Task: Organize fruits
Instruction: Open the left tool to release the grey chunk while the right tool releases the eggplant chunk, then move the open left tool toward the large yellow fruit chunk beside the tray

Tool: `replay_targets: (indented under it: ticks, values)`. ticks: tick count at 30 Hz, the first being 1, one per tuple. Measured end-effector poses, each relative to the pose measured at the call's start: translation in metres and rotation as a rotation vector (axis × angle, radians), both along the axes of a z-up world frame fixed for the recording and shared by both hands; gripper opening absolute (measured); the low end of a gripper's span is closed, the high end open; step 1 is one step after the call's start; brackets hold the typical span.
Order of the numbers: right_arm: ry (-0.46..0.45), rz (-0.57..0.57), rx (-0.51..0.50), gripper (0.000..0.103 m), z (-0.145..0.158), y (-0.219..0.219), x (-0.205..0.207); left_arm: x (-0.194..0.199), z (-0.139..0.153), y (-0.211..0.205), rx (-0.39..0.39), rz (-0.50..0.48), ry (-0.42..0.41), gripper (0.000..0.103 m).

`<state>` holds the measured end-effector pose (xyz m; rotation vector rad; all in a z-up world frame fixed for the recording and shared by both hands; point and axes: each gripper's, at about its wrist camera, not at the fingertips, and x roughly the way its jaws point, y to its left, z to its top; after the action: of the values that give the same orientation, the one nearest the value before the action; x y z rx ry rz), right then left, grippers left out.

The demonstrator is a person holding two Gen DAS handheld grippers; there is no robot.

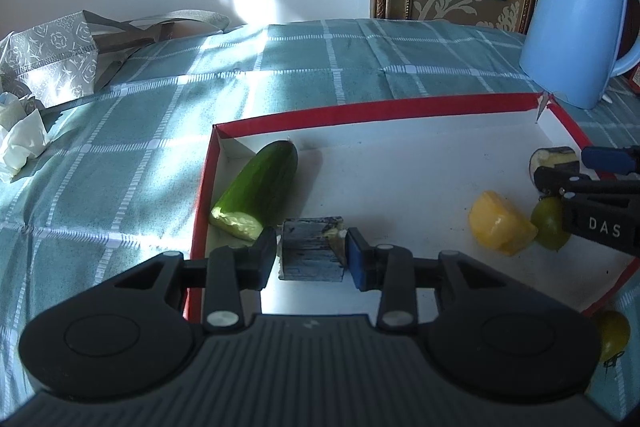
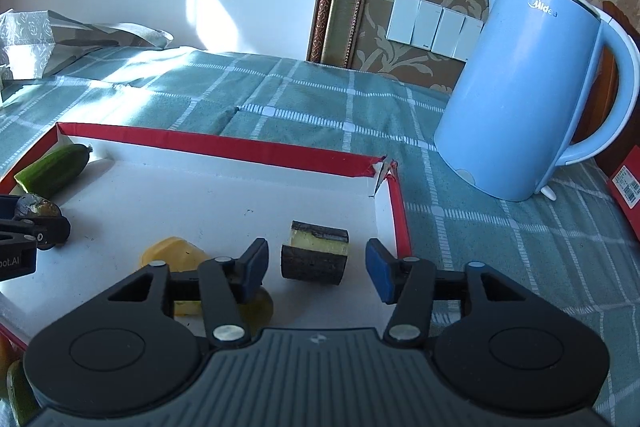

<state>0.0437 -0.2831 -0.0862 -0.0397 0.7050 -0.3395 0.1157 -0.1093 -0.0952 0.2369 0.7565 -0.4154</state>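
Note:
A white tray with a red rim (image 1: pixel 372 109) (image 2: pixel 224 147) lies on the checked cloth. My left gripper (image 1: pixel 312 253) is shut on a dark-skinned chunk with pale flesh (image 1: pixel 310 251), low over the tray's front left. A cut cucumber (image 1: pixel 256 189) (image 2: pixel 54 171) lies in the tray's left corner. My right gripper (image 2: pixel 316 267) is open around a second dark-skinned chunk (image 2: pixel 314 257) resting near the tray's right wall; the fingers stand apart from it. A yellow piece (image 1: pixel 500 227) (image 2: pixel 172 253) and a green round fruit (image 1: pixel 550 223) lie in the tray.
A light blue kettle (image 1: pixel 576 23) (image 2: pixel 520 95) stands behind the tray's right corner. A patterned bag (image 1: pixel 52 55) and crumpled paper (image 1: pixel 20 139) lie far left. Another green fruit (image 1: pixel 612 333) sits outside the tray's front edge. A red box (image 2: pixel 626 183) is at the right edge.

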Motion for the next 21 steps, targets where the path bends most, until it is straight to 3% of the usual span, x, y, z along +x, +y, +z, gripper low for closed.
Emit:
replay_targets:
  ticks: [1,3,5,12,15,21]
  values:
    - [-0.011,0.004,0.002,0.072,0.001,0.000,-0.002,-0.002,0.000,-0.001,0.011,-0.003,-0.012,0.036]
    - [-0.034,0.003,0.003,0.074,0.004,0.000,-0.007,-0.008,0.004,-0.001,0.026,0.009,-0.055,0.061]
    - [-0.066,0.002,0.016,0.074,0.010,0.000,-0.016,-0.015,0.010,0.002,0.027,0.025,-0.114,0.071]
    - [-0.169,0.013,0.036,0.074,0.033,0.016,-0.080,-0.037,0.032,0.022,0.027,0.035,-0.183,0.072]
    - [-0.182,0.012,0.021,0.074,0.037,0.028,-0.121,-0.047,0.035,0.044,-0.013,0.068,-0.145,0.072]
    - [-0.107,0.020,0.000,0.074,0.023,0.044,-0.175,-0.079,0.027,0.080,-0.005,0.093,-0.072,0.069]
